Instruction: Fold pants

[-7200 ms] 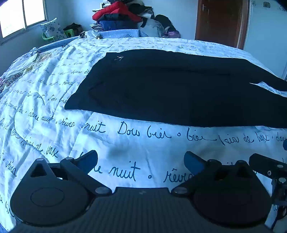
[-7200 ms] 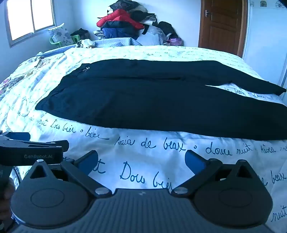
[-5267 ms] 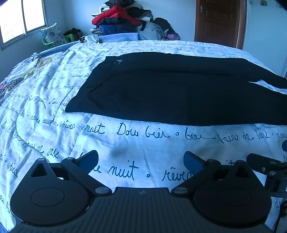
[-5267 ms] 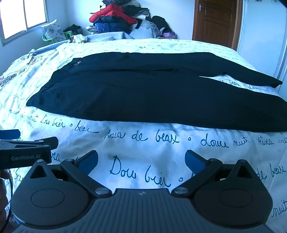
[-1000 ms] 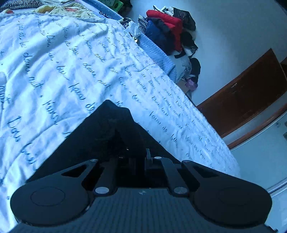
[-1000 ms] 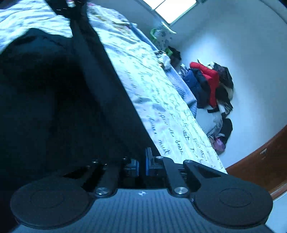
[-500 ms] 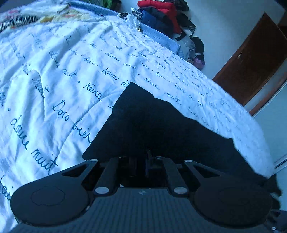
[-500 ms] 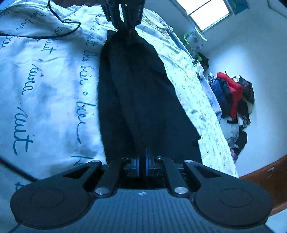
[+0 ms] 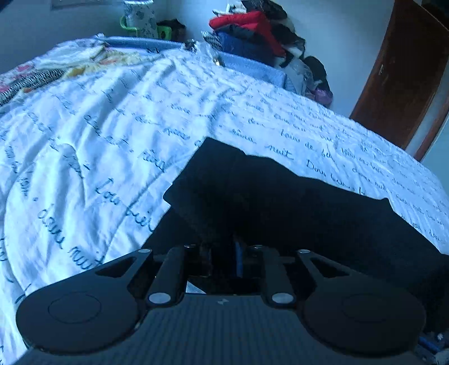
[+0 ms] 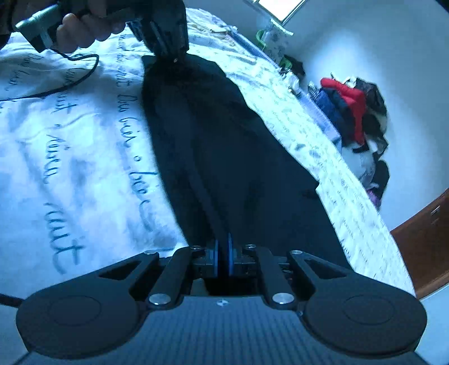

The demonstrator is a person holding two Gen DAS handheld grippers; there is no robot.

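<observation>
The black pants [image 9: 280, 202] lie on the bed, doubled lengthwise into one long strip [image 10: 224, 146] stretched between my two grippers. My right gripper [image 10: 223, 252] is shut on the near end, a thin fold of cloth pinched between its blue pads. At the far end my left gripper [image 10: 174, 57], held by a hand [image 10: 84, 25], rests on the pants. Seen from the left wrist, the left gripper [image 9: 221, 252] has its jaws opening. A narrow gap shows there beside one blue pad [image 9: 237, 258], and cloth drapes loosely over the jaws.
The white bedspread with blue script [image 9: 84, 140] covers the whole bed. A pile of clothes [image 9: 252, 31] sits beyond the far edge, next to a brown door [image 9: 407, 70]. A black cable [image 10: 70, 75] trails on the bedspread near the left gripper.
The pants, once spread flat with both legs apart, now lie doubled and laid down straight. The left jaws, shut on the cloth before, have parted slightly. The right gripper still pinches its end.
</observation>
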